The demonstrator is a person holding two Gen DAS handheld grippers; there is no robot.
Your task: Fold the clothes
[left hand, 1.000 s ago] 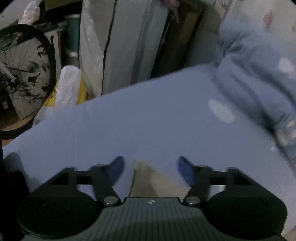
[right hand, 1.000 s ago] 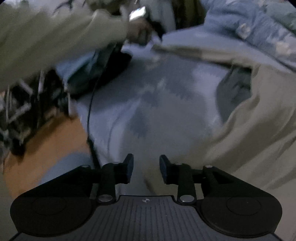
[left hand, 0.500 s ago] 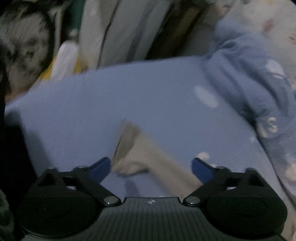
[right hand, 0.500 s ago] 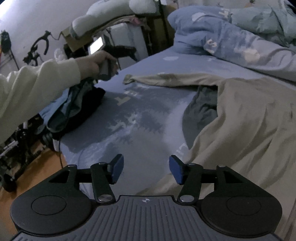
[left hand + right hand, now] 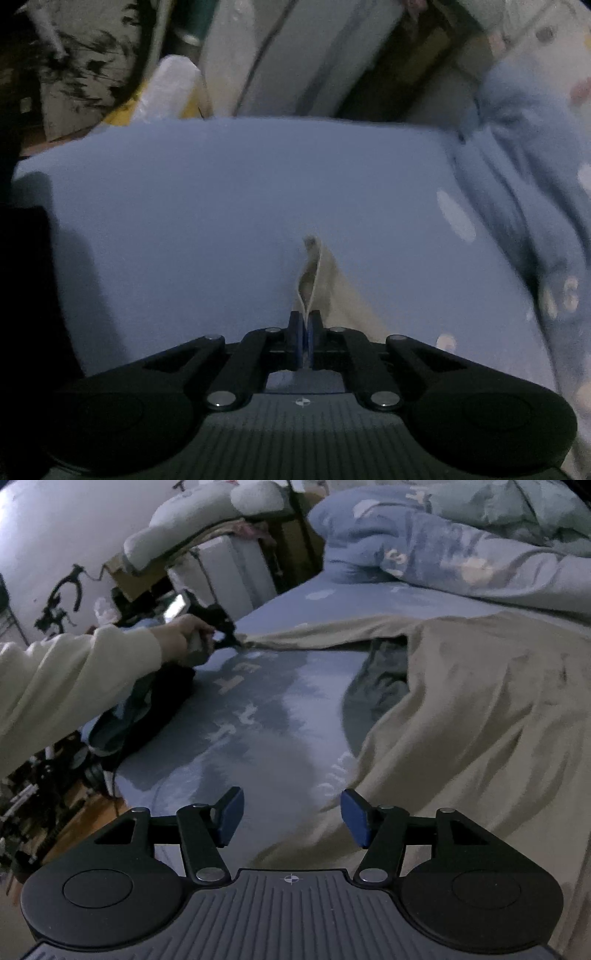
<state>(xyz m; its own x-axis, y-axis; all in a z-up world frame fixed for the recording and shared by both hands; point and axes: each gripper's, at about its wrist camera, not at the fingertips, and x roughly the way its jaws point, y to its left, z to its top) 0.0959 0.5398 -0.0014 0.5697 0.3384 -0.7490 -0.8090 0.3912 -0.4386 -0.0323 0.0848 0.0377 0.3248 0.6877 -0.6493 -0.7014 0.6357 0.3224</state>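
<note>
A beige garment [image 5: 480, 709] lies spread over the right half of the bed, with a grey lining [image 5: 380, 686] showing at its opening. One long sleeve [image 5: 314, 637] stretches left across the sheet. In the left wrist view its cuff [image 5: 317, 280] is pinched between the blue pads, so my left gripper [image 5: 305, 334] is shut on it. From the right wrist view I see the left gripper [image 5: 225, 637] held in a hand with a cream sleeve [image 5: 74, 679] at the sleeve's end. My right gripper [image 5: 291, 818] stands open above the garment's hem, holding nothing.
The blue patterned sheet [image 5: 258, 716] covers the bed. A rumpled blue duvet [image 5: 461, 554] is piled at the head. Dark clothes [image 5: 155, 709] hang off the bed's left edge. White appliances and boxes [image 5: 229, 572] stand beyond, and wooden floor [image 5: 81, 819] shows at lower left.
My left gripper went from open to shut on the beige sleeve cuff. My right gripper's fingers spread wider and its view steadied over the garment.
</note>
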